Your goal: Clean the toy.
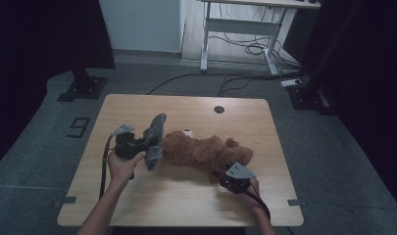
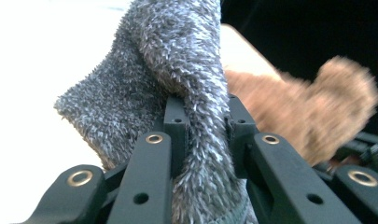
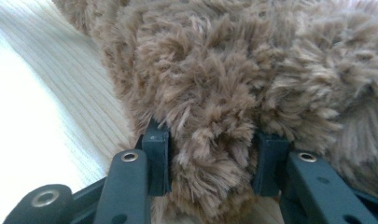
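**Bear and grey cloth, both gripped**

My left gripper (image 1: 146,142) clamps a fuzzy grey cloth (image 2: 177,79), raised by the brown teddy bear's (image 1: 201,152) head. The bear lies on its side mid-tabletop (image 1: 186,196). My right gripper (image 3: 210,163) pinches its brown fur.

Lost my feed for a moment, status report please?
Left gripper clamped on grey fuzzy cloth, by the bear's head. Right gripper clamped on brown teddy bear, lying on table. Nothing in the way.
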`<state>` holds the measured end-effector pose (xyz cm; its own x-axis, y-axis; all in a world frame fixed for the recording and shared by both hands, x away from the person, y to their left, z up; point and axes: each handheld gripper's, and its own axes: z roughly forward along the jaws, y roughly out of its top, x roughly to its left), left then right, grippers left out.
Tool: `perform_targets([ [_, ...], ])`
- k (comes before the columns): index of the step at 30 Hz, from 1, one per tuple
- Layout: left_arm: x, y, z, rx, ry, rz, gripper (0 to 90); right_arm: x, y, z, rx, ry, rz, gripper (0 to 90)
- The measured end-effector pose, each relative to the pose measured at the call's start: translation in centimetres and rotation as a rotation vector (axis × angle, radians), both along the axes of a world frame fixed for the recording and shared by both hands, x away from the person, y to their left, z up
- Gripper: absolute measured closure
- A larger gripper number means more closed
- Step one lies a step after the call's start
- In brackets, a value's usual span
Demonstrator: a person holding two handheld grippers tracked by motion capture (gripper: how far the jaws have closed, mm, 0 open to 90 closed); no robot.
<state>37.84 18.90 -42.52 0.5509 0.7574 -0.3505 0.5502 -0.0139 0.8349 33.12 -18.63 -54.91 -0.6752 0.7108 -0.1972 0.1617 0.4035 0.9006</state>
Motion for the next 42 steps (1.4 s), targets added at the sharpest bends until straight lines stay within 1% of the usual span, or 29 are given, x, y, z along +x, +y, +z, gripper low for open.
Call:
perform_targets([
  [1, 0.3, -0.7, 0.7, 0.006, -0.012, -0.008, 75.1, 0.0, 0.0, 0.0, 0.003, 0.002, 0.001, 58.0],
  [2, 0.6, -1.8, 1.4, 0.017, -0.019, -0.021, 75.1, 0.0, 0.0, 0.0, 0.006, 0.003, 0.000, 58.0],
  [3, 0.9, -2.5, 1.6, 0.027, -0.023, -0.032, 75.0, 0.0, 0.0, 0.0, 0.005, 0.003, 0.000, 57.9],
  [5, 1.5, -4.5, 1.9, 0.061, -0.024, -0.053, 74.8, -0.1, -0.1, 0.0, 0.003, 0.000, 0.003, 57.8],
  [7, 2.0, -6.3, 1.5, 0.098, -0.012, -0.075, 74.7, -0.1, -0.1, 0.0, 0.008, 0.003, 0.004, 57.4],
  [8, 2.2, -7.2, 0.9, 0.119, 0.013, -0.090, 74.7, -0.1, -0.2, 0.0, 0.009, 0.006, 0.005, 57.1],
  [10, 2.3, -8.0, 0.0, 0.146, 0.029, -0.099, 74.5, -0.2, -0.2, 0.0, 0.010, 0.012, 0.006, 56.3],
  [11, 2.1, -8.2, -0.5, 0.166, 0.026, -0.094, 74.5, -0.2, -0.3, 0.1, 0.007, 0.012, 0.008, 55.7],
  [12, 1.9, -8.2, -0.8, 0.185, 0.021, -0.087, 74.5, -0.2, -0.3, 0.1, 0.006, 0.015, 0.008, 55.3],
  [13, 1.7, -8.0, -1.2, 0.193, 0.020, -0.082, 74.6, -0.3, -0.3, 0.2, 0.011, 0.019, 0.008, 54.4],
  [14, 1.6, -7.7, -1.5, 0.188, 0.023, -0.078, 74.7, -0.3, -0.4, 0.3, 0.015, 0.022, 0.008, 53.4],
  [17, 1.1, -6.7, -2.5, 0.151, 0.042, -0.069, 74.8, -0.3, -0.5, 0.5, 0.046, 0.045, -0.004, 48.6],
  [18, 0.9, -6.3, -2.8, 0.137, 0.041, -0.069, 74.8, -0.3, -0.5, 0.6, 0.057, 0.056, -0.010, 46.8],
  [20, 0.4, -5.9, -3.2, 0.114, 0.040, -0.070, 74.9, -0.4, -0.6, 0.7, 0.083, 0.086, -0.023, 40.2],
  [22, -0.2, -5.8, -3.5, 0.115, 0.027, -0.072, 74.9, -0.5, -0.8, 0.9, 0.110, 0.128, -0.032, 35.6],
  [24, -0.8, -5.6, -3.7, 0.111, 0.013, -0.072, 74.8, -0.8, -1.2, 1.1, 0.130, 0.147, -0.035, 33.8],
  [26, -1.3, -5.4, -3.9, 0.107, 0.006, -0.072, 74.8, -1.2, -1.9, 1.4, 0.169, 0.163, -0.043, 31.6],
  [28, -2.1, -5.4, -4.2, 0.113, -0.011, -0.076, 74.6, -1.9, -3.0, 1.9, 0.223, 0.166, -0.059, 29.7],
  [29, -2.3, -5.4, -4.2, 0.115, -0.015, -0.079, 74.5, -2.3, -3.8, 2.4, 0.258, 0.160, -0.068, 27.1],
  [30, -2.8, -5.4, -4.4, 0.124, -0.028, -0.083, 74.5, -2.6, -4.1, 2.6, 0.273, 0.158, -0.072, 26.2],
  [31, -3.1, -5.4, -4.5, 0.124, -0.034, -0.084, 74.5, -3.1, -4.9, 3.2, 0.302, 0.149, -0.080, 24.8],
  [33, -3.7, -5.3, -4.8, 0.112, -0.034, -0.092, 74.5, -3.7, -5.9, 4.1, 0.328, 0.131, -0.112, 21.3],
  [34, -4.0, -5.2, -4.9, 0.108, -0.034, -0.098, 74.5, -3.9, -6.3, 4.5, 0.340, 0.125, -0.117, 20.1],
  [36, -4.4, -5.1, -5.2, 0.101, -0.033, -0.108, 74.5, -4.1, -6.6, 5.3, 0.342, 0.119, -0.120, 18.2],
  [38, -4.8, -5.0, -5.5, 0.091, -0.027, -0.117, 74.6, -3.8, -6.3, 5.7, 0.333, 0.135, -0.100, 18.2],
  [39, -5.0, -4.9, -5.7, 0.091, -0.026, -0.121, 74.7, -3.5, -5.9, 5.7, 0.318, 0.149, -0.085, 18.3],
  [40, -5.1, -4.8, -5.8, 0.090, -0.027, -0.125, 74.8, -3.2, -5.3, 5.5, 0.300, 0.175, -0.064, 18.7],
  [41, -5.1, -4.8, -5.9, 0.086, -0.025, -0.126, 74.9, -2.8, -4.6, 5.2, 0.270, 0.195, -0.044, 20.0],
  [42, -5.2, -4.7, -6.1, 0.088, -0.025, -0.126, 75.0, -2.5, -3.8, 4.7, 0.239, 0.210, -0.039, 21.3],
])
